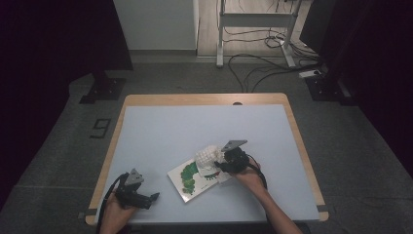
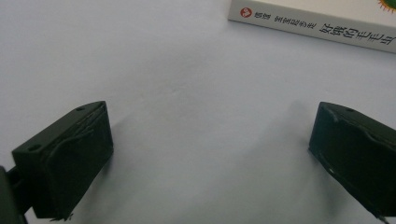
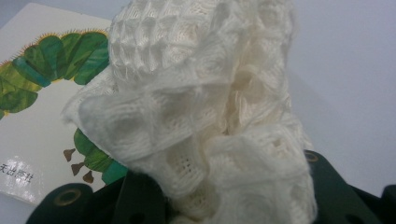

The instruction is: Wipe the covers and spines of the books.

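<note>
A white picture book [image 1: 191,178] with a green caterpillar on its cover lies flat on the pale blue table [image 1: 160,131], near the front middle. My right gripper [image 1: 220,165] is shut on a bunched cream knitted cloth [image 1: 208,157] and holds it over the book's right part. In the right gripper view the cloth [image 3: 201,112] bulges up out of the jaws, with the book cover [image 3: 37,93] behind it at the left. My left gripper [image 1: 152,199] rests near the table's front left edge, open, with bare table between its fingers [image 2: 70,154]. The book's spine [image 2: 322,25] lies ahead of it.
The table has a wooden rim [image 1: 204,99] showing at the far and side edges. Beyond it on the floor stand a metal desk frame [image 1: 255,22] and loose cables [image 1: 263,68]. Dark stands [image 1: 103,87] flank the far corners.
</note>
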The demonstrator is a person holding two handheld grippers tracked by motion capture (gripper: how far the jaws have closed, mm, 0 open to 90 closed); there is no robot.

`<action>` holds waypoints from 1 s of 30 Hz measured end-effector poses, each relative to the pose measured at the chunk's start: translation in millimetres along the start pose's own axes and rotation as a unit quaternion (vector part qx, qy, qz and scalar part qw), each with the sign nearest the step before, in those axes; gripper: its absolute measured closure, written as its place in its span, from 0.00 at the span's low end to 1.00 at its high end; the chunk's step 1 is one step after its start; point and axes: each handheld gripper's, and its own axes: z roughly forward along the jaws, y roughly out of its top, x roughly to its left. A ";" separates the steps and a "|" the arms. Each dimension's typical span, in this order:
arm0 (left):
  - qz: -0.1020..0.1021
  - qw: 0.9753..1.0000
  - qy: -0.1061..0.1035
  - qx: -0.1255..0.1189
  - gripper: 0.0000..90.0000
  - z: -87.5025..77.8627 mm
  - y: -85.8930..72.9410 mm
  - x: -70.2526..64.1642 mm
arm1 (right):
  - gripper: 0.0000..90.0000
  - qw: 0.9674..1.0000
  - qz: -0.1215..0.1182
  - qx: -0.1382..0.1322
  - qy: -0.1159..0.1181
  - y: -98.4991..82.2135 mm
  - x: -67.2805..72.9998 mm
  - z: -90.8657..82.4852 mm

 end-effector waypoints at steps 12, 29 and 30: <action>0.000 1.000 0.000 0.000 0.00 0.0 0.0 -0.1 | 0.69 1.000 -0.010 0.005 -0.014 15.5 -1.0 13.6; 0.000 1.000 0.000 0.000 0.00 0.1 0.0 -0.1 | 0.69 1.000 -0.007 0.010 -0.025 34.0 -3.4 30.7; 0.000 1.000 0.000 0.000 0.00 0.1 0.0 -0.1 | 0.69 1.000 -0.007 0.010 -0.024 34.0 -3.0 30.7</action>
